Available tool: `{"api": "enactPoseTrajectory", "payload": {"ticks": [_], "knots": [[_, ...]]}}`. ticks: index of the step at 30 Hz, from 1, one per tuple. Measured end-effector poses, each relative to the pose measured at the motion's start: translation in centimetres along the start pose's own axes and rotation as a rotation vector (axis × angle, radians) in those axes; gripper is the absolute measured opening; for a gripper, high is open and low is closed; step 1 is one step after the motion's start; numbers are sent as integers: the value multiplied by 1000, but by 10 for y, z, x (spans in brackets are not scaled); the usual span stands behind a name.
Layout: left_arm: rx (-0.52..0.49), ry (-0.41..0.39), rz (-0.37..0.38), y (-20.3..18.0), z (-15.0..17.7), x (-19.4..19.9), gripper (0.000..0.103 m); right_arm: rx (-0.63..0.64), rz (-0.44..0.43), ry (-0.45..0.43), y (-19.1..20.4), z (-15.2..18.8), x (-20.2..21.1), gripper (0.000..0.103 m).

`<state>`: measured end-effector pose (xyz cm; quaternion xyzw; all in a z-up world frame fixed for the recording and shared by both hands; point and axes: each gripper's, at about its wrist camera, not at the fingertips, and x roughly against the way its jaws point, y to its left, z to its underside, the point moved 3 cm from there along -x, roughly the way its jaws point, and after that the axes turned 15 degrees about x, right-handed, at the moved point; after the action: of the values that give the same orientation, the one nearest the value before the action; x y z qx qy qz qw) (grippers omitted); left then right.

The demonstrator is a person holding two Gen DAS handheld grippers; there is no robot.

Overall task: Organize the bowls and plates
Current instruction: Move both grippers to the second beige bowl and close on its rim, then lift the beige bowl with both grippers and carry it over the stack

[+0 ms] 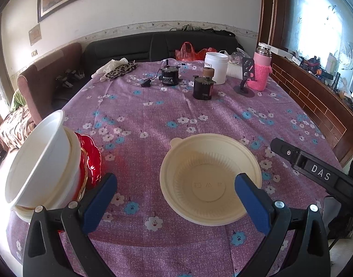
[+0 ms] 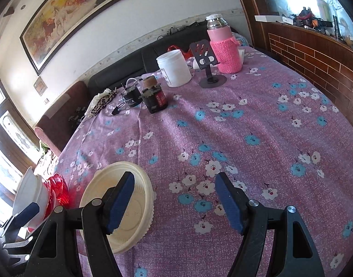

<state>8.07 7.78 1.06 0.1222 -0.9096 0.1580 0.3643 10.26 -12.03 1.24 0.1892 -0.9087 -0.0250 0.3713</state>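
The left gripper (image 1: 175, 198) hangs low over the near edge of the table with its blue pads spread wide and nothing between them. Just ahead of it and slightly to its right, a cream bowl (image 1: 210, 179) sits upright on the purple flowered tablecloth (image 1: 153, 106); the right-hand pad overlaps the bowl's near rim in the left wrist view, though whether it touches cannot be told. Off to this gripper's left, close beside its left finger, a tilted stack (image 1: 44, 161) of white and cream bowls leans against a red dish (image 1: 91, 159). The right gripper (image 2: 174, 204) is likewise spread and empty, hovering over bare cloth, with the same cream bowl (image 2: 121, 205) lying to its left, partly behind its left pad. Farther out from both grippers, well apart from the dishes, stand two small black motors (image 1: 202, 87), a white jar (image 1: 216, 67), a phone stand (image 1: 247, 78) and a pink flask (image 1: 262, 69). Judging by this layout, the sorting looks mostly done: several bowls are already nested at the left, and the single cream bowl appears to be the last loose piece, still to be gripped and added to the stack.
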Motion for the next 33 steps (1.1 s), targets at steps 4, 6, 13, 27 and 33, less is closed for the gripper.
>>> {"api": "enactPoseTrajectory", "payload": {"ticks": [4, 6, 13, 27, 33], "knots": [[22, 17, 22, 3, -1, -2, 102, 14, -12, 12, 4, -1, -5, 76], [39, 16, 34, 6, -2, -1, 102, 22, -33, 29, 7, -1, -10, 76], [83, -11, 77, 12, -9, 7, 102, 82, -77, 107, 30, 1, -36, 75], [124, 50, 139, 14, -7, -4, 102, 51, -33, 201, 12, 14, -43, 12], [94, 89, 139, 0, -5, -28, 100, -14, -65, 202, -10, 15, -36, 12]]}}
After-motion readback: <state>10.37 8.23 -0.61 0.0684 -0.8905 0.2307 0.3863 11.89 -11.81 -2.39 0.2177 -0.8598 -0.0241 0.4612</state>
